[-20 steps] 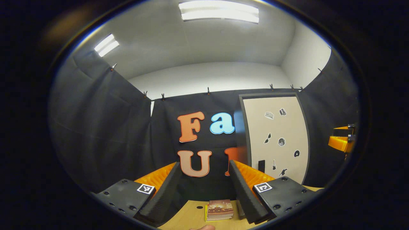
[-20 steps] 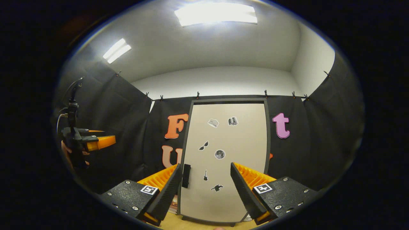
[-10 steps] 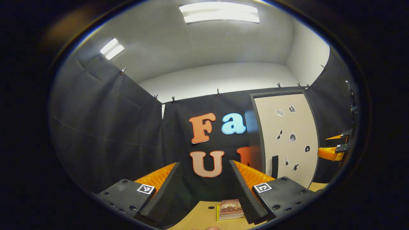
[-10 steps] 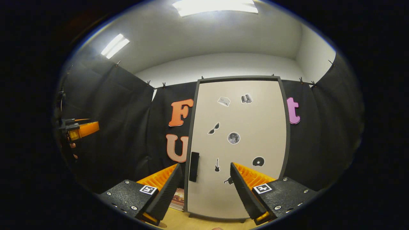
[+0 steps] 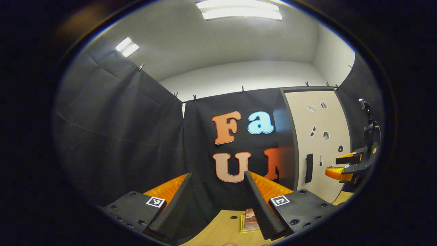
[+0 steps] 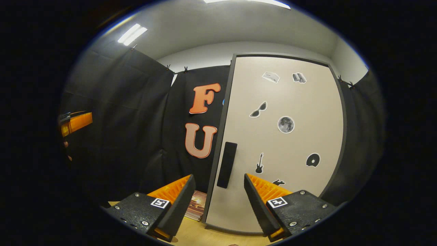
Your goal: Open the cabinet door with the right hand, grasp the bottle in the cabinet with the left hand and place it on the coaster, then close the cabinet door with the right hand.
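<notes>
- Closer now than a second ago, the cabinet door (image 6: 280, 136) spreads far wider in the right gripper view, while in the left gripper view the same door (image 5: 319, 136) has slid off toward the right edge.
- White ceiling with lit light panels (image 5: 239, 9) spans the top of the room; below it black cloth walls (image 5: 119, 130) hang from clips on either side of the cabinet.
- Pale, dark-framed and shut, the cabinet door carries small stickers and a dark upright handle (image 6: 227, 164) near its left edge; the bottle cannot be seen behind it, and no coaster can be made out.
- Light wood tabletop (image 5: 223, 230) runs under the cabinet's foot.
- Left of the cabinet, a small stack of books (image 5: 251, 221) lies on the wood; the right gripper view catches its corner (image 6: 197, 205) just beside the door frame.
- Right gripper (image 6: 218, 205) points at the door's lower part with its jaws spread wide and nothing between them, the handle showing in the gap, not touched.
- Left gripper (image 5: 218, 205) is likewise wide apart and empty, aimed at the cloth left of the cabinet.
- From the left gripper view, the right gripper (image 5: 344, 165) shows sideways, in front of the door.
- From the right gripper view, the left gripper (image 6: 75, 123) shows well to the left of the cabinet, with fingertips of the hand (image 6: 67, 150) holding it.
</notes>
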Action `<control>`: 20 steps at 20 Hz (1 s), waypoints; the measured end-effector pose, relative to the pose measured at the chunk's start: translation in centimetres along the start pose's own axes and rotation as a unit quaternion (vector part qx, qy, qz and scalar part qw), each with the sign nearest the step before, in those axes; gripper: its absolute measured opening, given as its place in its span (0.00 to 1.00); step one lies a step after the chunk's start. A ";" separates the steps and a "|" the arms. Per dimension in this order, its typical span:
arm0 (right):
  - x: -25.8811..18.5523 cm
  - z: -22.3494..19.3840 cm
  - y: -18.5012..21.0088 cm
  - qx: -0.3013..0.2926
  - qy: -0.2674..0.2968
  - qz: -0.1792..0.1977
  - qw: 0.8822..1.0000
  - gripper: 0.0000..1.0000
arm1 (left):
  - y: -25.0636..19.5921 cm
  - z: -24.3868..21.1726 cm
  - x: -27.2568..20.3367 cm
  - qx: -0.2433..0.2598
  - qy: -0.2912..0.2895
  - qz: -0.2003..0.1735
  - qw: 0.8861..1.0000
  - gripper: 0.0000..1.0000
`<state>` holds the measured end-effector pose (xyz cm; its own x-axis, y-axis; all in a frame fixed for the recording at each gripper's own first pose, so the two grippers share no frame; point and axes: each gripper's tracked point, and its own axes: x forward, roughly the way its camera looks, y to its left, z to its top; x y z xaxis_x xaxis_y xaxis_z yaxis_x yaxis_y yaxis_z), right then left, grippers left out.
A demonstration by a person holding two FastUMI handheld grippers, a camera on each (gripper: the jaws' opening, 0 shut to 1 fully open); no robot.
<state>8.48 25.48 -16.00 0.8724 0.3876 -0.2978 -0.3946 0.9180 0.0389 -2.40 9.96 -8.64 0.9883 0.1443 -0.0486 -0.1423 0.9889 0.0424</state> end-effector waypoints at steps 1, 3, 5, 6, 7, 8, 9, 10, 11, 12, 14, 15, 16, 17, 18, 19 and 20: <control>0.8 -0.2 0.3 0.000 0.005 0.001 1.000 0.88 | 0.0 0.0 -0.2 0.002 -0.002 -0.001 1.000 0.96; 2.7 -0.5 0.5 -0.005 0.011 -0.008 1.000 0.86 | -0.1 0.0 -0.2 0.001 -0.007 -0.006 1.000 0.96; 4.8 -1.2 0.6 -0.015 0.020 -0.019 1.000 0.83 | 0.0 -0.3 -0.4 -0.002 -0.006 -0.005 1.000 0.94; 6.0 -1.3 0.4 -0.025 0.020 -0.027 0.999 0.82 | 0.1 -0.2 -0.4 0.002 -0.009 -0.002 1.000 0.96; 7.3 -1.7 -0.3 -0.030 0.022 -0.038 0.999 0.83 | 0.1 -0.5 -0.5 0.005 -0.009 0.001 1.000 0.96; 8.3 -2.2 -1.1 -0.031 0.032 -0.054 0.998 0.82 | 0.2 -0.7 -0.4 0.007 -0.007 0.003 1.000 0.94; 9.2 -2.6 -1.7 -0.021 0.037 -0.064 0.997 0.83 | 0.2 -1.0 -0.5 0.008 -0.004 0.002 1.000 0.94; 10.1 -3.1 -1.9 -0.006 0.043 -0.066 0.997 0.82 | 0.4 -1.2 -0.5 0.011 -0.001 0.003 1.000 0.96; 10.7 -3.5 -1.8 0.006 0.049 -0.063 0.997 0.80 | 0.6 -1.7 -0.6 0.014 0.001 0.005 1.000 0.96; 11.3 -3.7 -1.9 0.015 0.053 -0.064 0.996 0.78 | 0.7 -2.0 -0.4 0.016 0.003 0.009 1.000 0.96; 12.1 -3.8 -2.1 0.020 0.051 -0.076 0.996 0.74 | 0.9 -2.6 -0.4 0.017 0.008 0.015 1.000 0.96; 12.3 -3.8 -2.1 0.017 0.051 -0.080 0.995 0.72 | 1.2 -3.0 -0.4 0.017 0.011 0.020 1.000 0.94; 12.4 -3.9 -1.9 0.017 0.050 -0.081 0.995 0.69 | 1.3 -3.4 -0.4 0.013 0.013 0.023 1.000 0.94; 12.6 -3.9 -1.8 0.017 0.047 -0.083 0.995 0.68 | 1.6 -3.7 -0.6 0.008 0.016 0.022 1.000 0.94; 12.7 -3.8 -2.0 0.016 0.043 -0.092 0.995 0.65 | 1.9 -4.2 -1.1 0.005 0.022 0.023 0.999 0.96; 12.9 -3.7 -2.3 0.015 0.041 -0.100 0.994 0.64 | 2.3 -4.7 -1.9 0.005 0.026 0.023 0.999 0.96; 13.1 -3.8 -2.7 0.014 0.043 -0.110 0.993 0.59 | 2.6 -4.9 -2.3 0.006 0.028 0.027 0.999 0.96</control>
<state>19.83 27.78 -23.67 0.9086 0.1698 -0.3816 -0.1875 0.9822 -0.0094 -5.29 12.39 -13.26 0.9748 0.1987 -0.1010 -0.1935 0.9793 0.0593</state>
